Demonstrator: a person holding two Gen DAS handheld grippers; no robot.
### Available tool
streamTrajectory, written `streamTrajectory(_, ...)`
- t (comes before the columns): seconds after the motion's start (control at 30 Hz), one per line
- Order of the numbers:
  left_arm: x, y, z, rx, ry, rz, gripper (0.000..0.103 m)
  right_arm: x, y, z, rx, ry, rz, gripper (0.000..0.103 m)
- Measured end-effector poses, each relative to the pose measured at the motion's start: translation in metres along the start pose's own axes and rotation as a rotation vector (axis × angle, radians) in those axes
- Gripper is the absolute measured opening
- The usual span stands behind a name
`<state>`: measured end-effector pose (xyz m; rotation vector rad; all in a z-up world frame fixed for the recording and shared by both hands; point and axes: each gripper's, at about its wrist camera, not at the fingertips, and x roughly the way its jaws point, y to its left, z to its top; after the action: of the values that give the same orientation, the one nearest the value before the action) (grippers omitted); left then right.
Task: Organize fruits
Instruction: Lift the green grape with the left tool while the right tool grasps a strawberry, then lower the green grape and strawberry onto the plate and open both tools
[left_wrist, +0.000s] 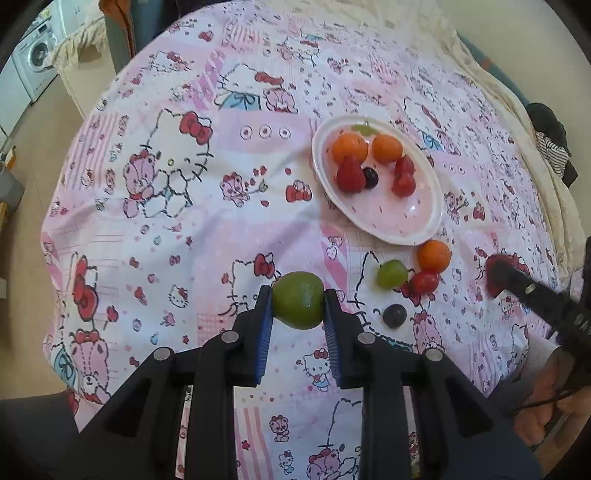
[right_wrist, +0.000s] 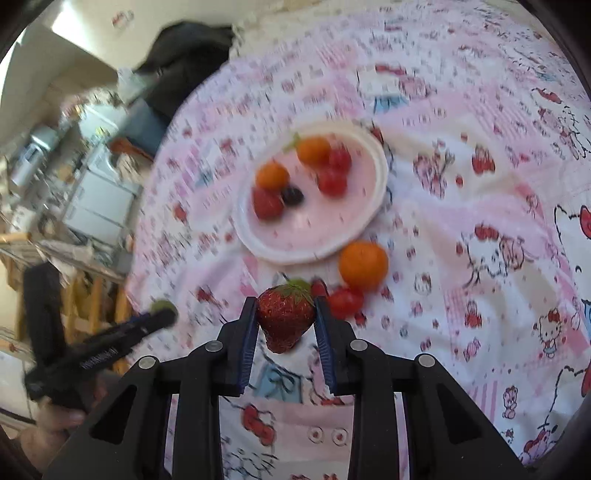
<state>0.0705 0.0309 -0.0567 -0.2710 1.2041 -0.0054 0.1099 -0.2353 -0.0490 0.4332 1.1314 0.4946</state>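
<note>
My left gripper (left_wrist: 298, 301) is shut on a green fruit (left_wrist: 298, 300), held above the cloth short of the plate. My right gripper (right_wrist: 285, 319) is shut on a strawberry (right_wrist: 285, 316); it also shows at the right of the left wrist view (left_wrist: 496, 275). A white oval plate (left_wrist: 410, 225) holds two oranges, strawberries, small red fruits, a dark grape and a green grape. Loose on the cloth by the plate lie an orange (left_wrist: 434, 254), a green grape (left_wrist: 392, 274), a red tomato (left_wrist: 425, 282) and a dark grape (left_wrist: 394, 316).
A Hello Kitty cloth (left_wrist: 184, 221) covers the round table. A washing machine (left_wrist: 37, 55) stands beyond the far left edge. Dark clothing (left_wrist: 552, 144) lies at the right edge. Shelves and clutter (right_wrist: 74, 192) stand beyond the table in the right wrist view.
</note>
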Motion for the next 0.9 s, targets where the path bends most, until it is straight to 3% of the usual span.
streamTrajectory(0.2, -0.028, -0.009, 0.014, 0.034, -0.106, 0.000, 0.023, -0.029, 0.002, 0.016, -0.002, -0.153, 0.050, 0.031)
streamTrajectory(0.33, -0.035, -0.020, 0.028, 0.065, -0.147, 0.010, 0.023, -0.031, -0.003, 0.026, 0.015, -0.187, 0.047, 0.031)
streamTrajectory(0.53, -0.030, -0.037, 0.049, 0.133, -0.145, -0.039, 0.023, -0.021, -0.011, 0.049, 0.028, -0.198, 0.055, 0.031)
streamTrajectory(0.9, 0.006, -0.074, 0.083, 0.223, -0.134, -0.017, 0.023, 0.009, -0.021, 0.079, 0.031, -0.145, 0.041, 0.031)
